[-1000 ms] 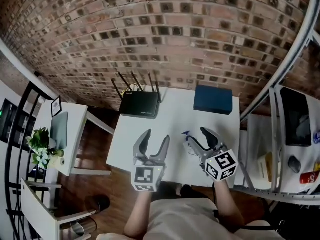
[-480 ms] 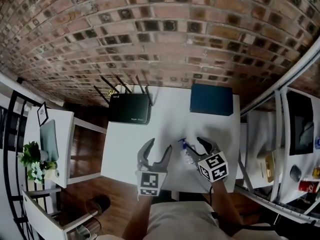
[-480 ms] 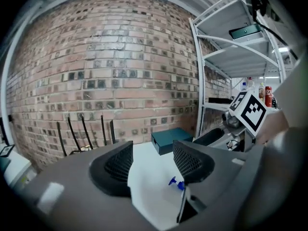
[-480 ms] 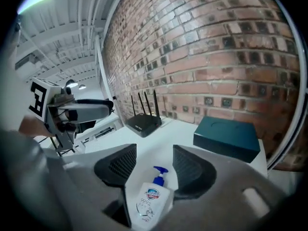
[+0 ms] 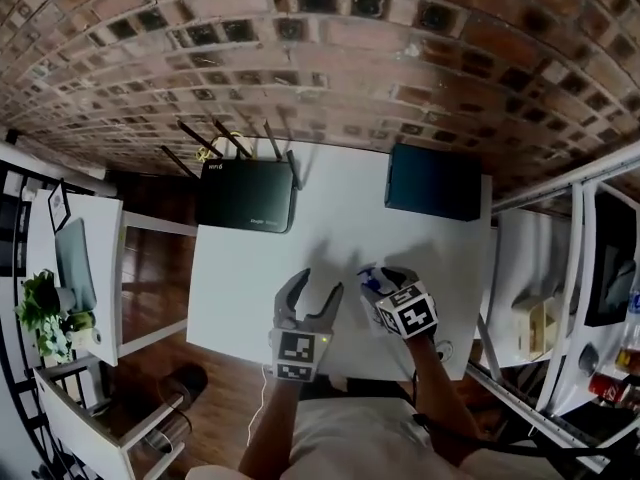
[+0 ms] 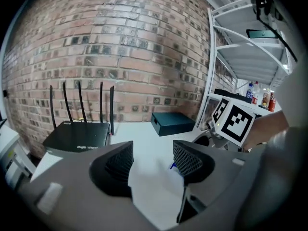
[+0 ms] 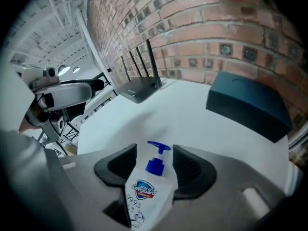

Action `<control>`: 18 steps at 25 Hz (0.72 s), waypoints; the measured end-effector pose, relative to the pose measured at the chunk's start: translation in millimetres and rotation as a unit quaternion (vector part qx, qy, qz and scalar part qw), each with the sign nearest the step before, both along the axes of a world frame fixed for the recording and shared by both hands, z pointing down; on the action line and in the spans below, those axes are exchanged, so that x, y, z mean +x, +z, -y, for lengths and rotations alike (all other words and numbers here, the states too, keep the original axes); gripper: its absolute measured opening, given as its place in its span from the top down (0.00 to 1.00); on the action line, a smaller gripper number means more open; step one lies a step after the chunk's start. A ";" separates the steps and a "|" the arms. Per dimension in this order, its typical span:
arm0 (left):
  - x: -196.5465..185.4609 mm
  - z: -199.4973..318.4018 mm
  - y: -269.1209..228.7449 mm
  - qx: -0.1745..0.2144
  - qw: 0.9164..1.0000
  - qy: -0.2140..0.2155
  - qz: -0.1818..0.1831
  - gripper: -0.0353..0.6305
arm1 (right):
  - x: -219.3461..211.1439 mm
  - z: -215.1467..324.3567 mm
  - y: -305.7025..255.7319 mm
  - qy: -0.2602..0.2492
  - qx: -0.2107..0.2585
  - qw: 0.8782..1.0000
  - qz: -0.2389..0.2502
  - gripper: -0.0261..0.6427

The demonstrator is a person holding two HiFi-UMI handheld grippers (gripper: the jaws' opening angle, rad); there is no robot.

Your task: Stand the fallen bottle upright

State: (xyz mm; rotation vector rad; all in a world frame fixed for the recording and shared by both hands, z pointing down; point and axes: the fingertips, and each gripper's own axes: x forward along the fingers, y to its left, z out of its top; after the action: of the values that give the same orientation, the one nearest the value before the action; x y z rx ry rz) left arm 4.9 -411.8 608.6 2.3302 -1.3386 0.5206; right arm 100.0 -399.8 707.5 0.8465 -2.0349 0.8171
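The right gripper (image 7: pixel 155 154) is clamped on the white, blue-pumped bottle (image 7: pixel 147 189) labelled "Safeguard", over the white table's (image 5: pixel 250 278) near part, while the left gripper (image 6: pixel 153 155) gapes empty just beside, black router (image 5: pixel 245 196) and dark box (image 5: pixel 432 184) farther back.

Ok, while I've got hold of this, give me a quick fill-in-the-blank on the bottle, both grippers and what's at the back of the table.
1. The bottle has a ____ pump head.
2. The right gripper is shut on the bottle, while the left gripper, its jaws apart, holds ____.
3. In the head view, the router sits to the ____ of the dark box on the white table.

Missing words: blue; nothing; left
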 end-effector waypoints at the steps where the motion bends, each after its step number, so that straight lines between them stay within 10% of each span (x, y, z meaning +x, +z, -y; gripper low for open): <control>1: -0.1 0.3 6.0 -0.009 1.000 0.002 -0.001 0.53 | 0.7 1.1 6.7 0.002 -0.010 1.000 -0.009 0.63; 9: -10.1 6.4 27.4 -0.042 0.999 0.002 -0.005 0.53 | -5.7 2.8 40.1 0.022 -0.098 0.995 -0.027 0.72; 18: -27.1 7.1 33.6 -0.063 0.998 -0.010 -0.001 0.53 | -13.5 1.5 35.1 0.009 -0.096 0.995 -0.012 0.81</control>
State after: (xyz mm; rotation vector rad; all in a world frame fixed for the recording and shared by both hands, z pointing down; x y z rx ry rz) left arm -22.2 -418.9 642.2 2.2132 -1.2884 0.5779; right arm 86.4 -401.2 742.6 0.7636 -1.8947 0.9900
